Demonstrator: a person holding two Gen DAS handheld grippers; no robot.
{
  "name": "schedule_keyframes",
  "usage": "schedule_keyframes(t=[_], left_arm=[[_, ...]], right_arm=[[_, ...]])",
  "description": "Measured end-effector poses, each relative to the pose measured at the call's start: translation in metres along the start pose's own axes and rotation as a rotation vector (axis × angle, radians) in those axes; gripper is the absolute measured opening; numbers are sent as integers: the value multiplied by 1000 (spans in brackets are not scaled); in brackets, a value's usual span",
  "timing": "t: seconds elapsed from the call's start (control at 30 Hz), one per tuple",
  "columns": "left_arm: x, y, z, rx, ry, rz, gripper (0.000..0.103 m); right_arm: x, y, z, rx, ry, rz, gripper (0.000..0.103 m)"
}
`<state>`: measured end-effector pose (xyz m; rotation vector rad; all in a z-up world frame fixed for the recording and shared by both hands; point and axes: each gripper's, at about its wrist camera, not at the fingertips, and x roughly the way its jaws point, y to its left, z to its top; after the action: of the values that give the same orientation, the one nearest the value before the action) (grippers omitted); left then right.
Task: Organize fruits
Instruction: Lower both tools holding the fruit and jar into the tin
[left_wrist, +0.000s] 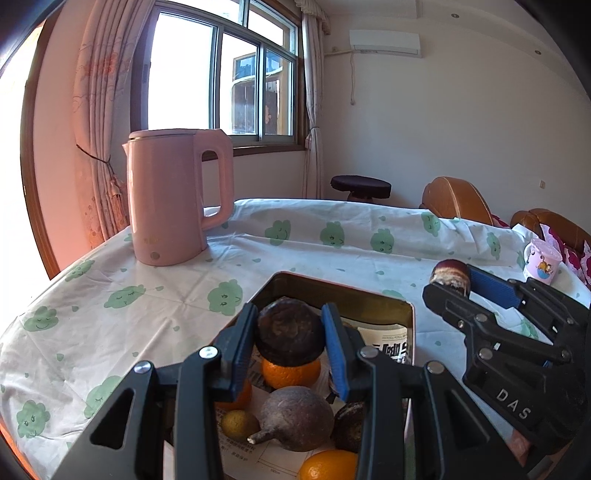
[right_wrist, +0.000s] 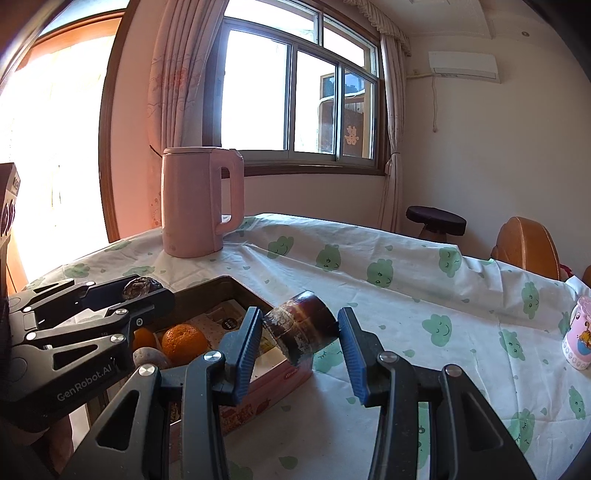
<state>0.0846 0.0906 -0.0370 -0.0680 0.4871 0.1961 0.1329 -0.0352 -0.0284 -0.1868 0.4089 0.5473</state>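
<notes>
Left claw (left_wrist: 290, 341) clamped on dark wrinkled fruit (left_wrist: 290, 332) over tin box (left_wrist: 369, 301), right claw (right_wrist: 300, 345) clamped on dark sugarcane piece (right_wrist: 301, 326), pink kettle (left_wrist: 173, 195) and cartoon cup (left_wrist: 541, 264) standing well apart on surface (left_wrist: 147, 295).

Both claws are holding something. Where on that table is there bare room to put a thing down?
Bare cloth lies between the pink kettle and the tin, and across the wide stretch from the tin to the pink cup. The tin itself is crowded with oranges and dark fruits.
</notes>
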Motion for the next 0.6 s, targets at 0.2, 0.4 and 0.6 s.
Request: schedule_keyframes(t=[0.2, 0.4, 0.6], left_arm=[[3, 13, 1, -21, 10, 17, 38], [5, 19, 0, -25, 22, 21, 38], [9, 22, 0, -24, 38, 25, 38]], right_arm=[[9, 10, 4, -10, 10, 19, 45], [17, 20, 5, -21, 23, 37, 45], [27, 25, 7, -11, 38, 54, 45]])
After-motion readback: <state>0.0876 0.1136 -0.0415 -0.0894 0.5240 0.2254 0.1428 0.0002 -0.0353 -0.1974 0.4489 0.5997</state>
